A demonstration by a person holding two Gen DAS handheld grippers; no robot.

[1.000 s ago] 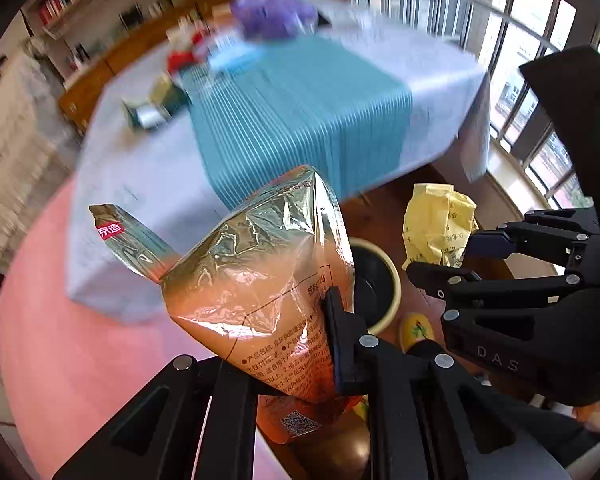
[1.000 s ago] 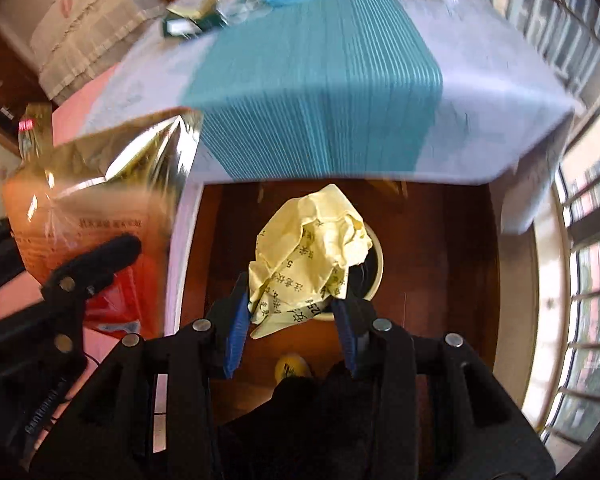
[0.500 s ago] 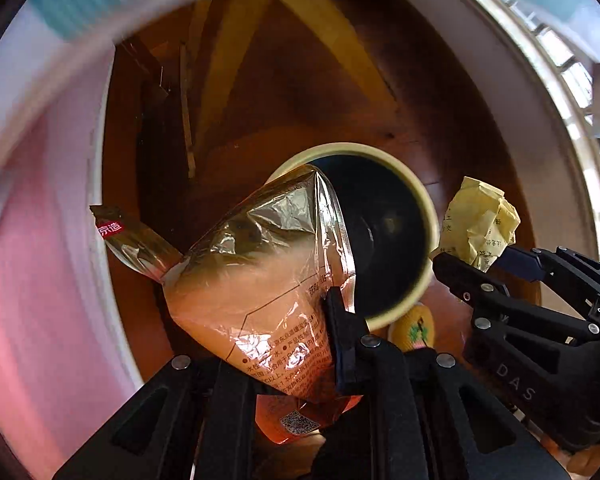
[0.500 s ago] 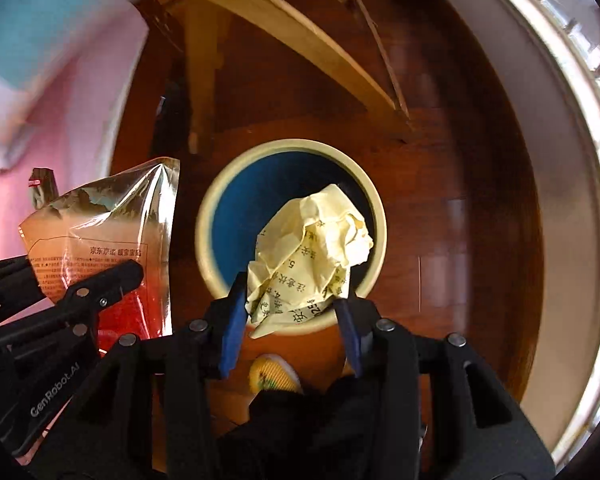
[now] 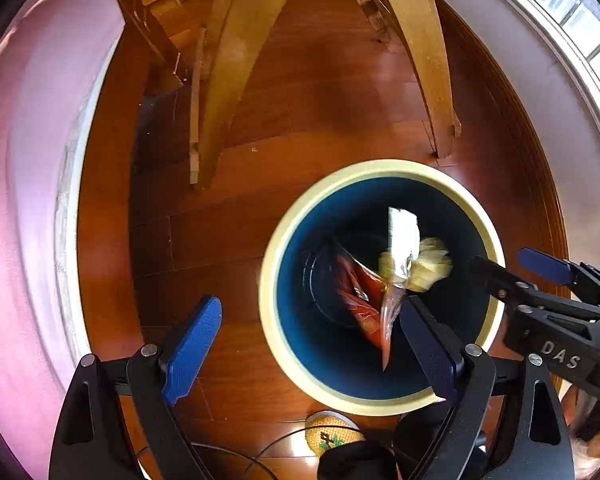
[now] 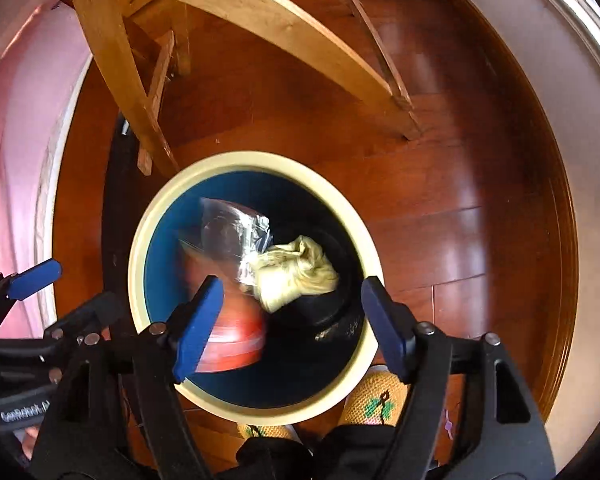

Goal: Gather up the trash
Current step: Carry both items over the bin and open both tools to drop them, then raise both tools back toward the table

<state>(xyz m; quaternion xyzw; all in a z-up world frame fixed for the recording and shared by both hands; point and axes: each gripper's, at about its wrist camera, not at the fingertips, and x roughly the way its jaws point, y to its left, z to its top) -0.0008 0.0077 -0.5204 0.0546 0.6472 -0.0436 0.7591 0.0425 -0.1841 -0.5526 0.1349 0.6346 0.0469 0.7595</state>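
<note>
A cream-rimmed bin [image 5: 269, 280] [image 6: 139, 258] with a dark blue inside stands on the wood floor below both grippers. Inside it, an orange and silver snack bag [image 5: 360, 300] [image 6: 230, 236] and a crumpled yellow paper [image 5: 434, 266] [image 6: 296, 274] look blurred, as if falling. My left gripper [image 5: 312, 340] [image 6: 60, 294] hangs over the bin's left rim, its jaws opening with nothing between them. Over the bin's near side my right gripper [image 6: 292, 320] [image 5: 520, 270] also has its jaws opening, and the paper lies loose below them.
Curved wooden table legs [image 5: 236, 60] [image 6: 260, 12] rise just beyond the bin. A pink rug [image 5: 24, 160] lies to the left. The person's knitted yellow slippers [image 6: 380, 400] [image 5: 332, 434] stand at the bin's near edge. A pale wall base [image 5: 540, 60] curves along the right.
Both grippers dropped from table height to just over the bin and opened. The snack bag left the left gripper and the yellow paper left the right one; both are now inside the bin.
</note>
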